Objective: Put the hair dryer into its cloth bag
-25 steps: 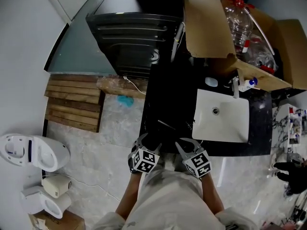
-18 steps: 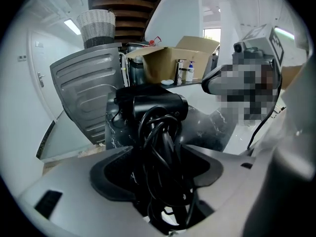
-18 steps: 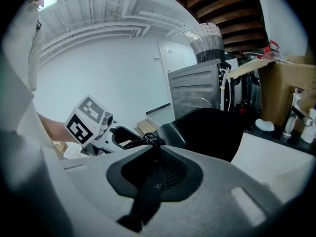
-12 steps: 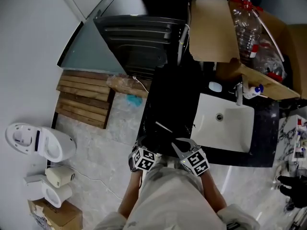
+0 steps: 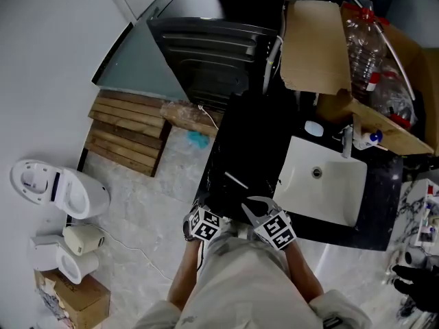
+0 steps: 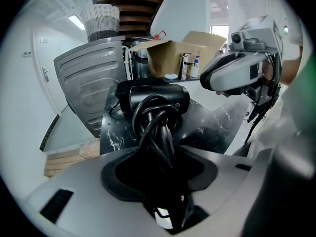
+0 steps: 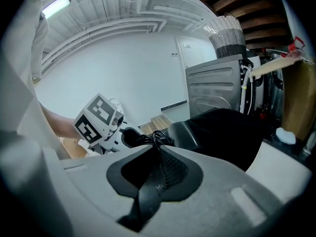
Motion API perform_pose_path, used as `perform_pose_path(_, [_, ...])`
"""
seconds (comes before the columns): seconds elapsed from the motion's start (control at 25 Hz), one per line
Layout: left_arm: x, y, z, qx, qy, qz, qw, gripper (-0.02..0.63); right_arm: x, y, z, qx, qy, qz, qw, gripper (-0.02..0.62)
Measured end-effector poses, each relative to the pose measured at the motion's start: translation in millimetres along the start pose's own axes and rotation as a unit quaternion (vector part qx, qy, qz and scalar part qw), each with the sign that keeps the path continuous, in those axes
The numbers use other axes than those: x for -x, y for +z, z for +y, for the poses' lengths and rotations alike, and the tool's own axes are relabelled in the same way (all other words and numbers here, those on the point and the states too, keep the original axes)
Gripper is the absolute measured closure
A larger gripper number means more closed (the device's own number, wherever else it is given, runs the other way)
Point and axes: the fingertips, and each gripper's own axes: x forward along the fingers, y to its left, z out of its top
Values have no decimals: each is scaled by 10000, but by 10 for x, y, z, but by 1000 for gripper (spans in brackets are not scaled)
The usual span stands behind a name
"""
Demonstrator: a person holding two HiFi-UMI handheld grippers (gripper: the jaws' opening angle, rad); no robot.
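From the head view, both grippers sit at the near edge of a black counter [image 5: 240,142], at about 6 o'clock. The left gripper [image 5: 204,205] is at 7 o'clock of the right gripper [image 5: 255,208], the two near each other. A white sink [image 5: 329,201] lies at 3 o'clock. A cardboard box [image 5: 312,46] holding plastic bottles is at 1 o'clock and a grey washer [image 5: 206,46] at 12. On the floor, a pallet [image 5: 127,132] is at 9 o'clock and a toilet [image 5: 58,192] at 8. The dryer and bag cannot be told apart from the dark counter here.

In the left gripper view, the black dryer [image 6: 153,95] lies on the counter at 12 o'clock. Its handle, wound with a thick cord [image 6: 155,127], runs down to 6 o'clock between the jaws. The jaws have just been closing and now press on that wrapped handle from both sides. The right gripper hangs at 2 o'clock and the box stands behind at 1. The washer is at 10 o'clock, with a basket [image 6: 101,18] on top.

In the right gripper view, the jaws are clamped on a strip of the black bag [image 7: 165,174], whose mesh cloth fills the gap at 6 o'clock. The cord loops show just past the jaw tips. The left gripper's marker cube is at 9 o'clock, the washer at 2 and the sink's rim at 4.
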Motion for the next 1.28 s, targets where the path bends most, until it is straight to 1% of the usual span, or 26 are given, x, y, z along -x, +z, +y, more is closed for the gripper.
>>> perform_pose_path(0.32, [44,4,18,33,7,-176,9998,420,10,7,-7,70,-65,55,9999,571])
perform_pose_path(0.64, [135,-9,-1,229,-98,-342,9991,420,75,78,-59,49,-220,-95,9997,571])
perform_pose_path(0.8, [186,-9,-7,276,-107,-401,9988,420,121,125,-131,61,-332,-193,9992,571])
perform_pose_path(0.96, [218,-23,-11,314,-115,-424,9985,420,166,155,-238,127,-460,-186,9987,571])
perform_pose_path(1.16, [245,-17,-13,394,-108,-469,9981,422,187,227,-342,225,-521,-259,9981,571])
perform_pose_path(1.28, [261,-19,-17,445,-86,-489,9978,422,184,204,-396,251,-565,-196,9979,571])
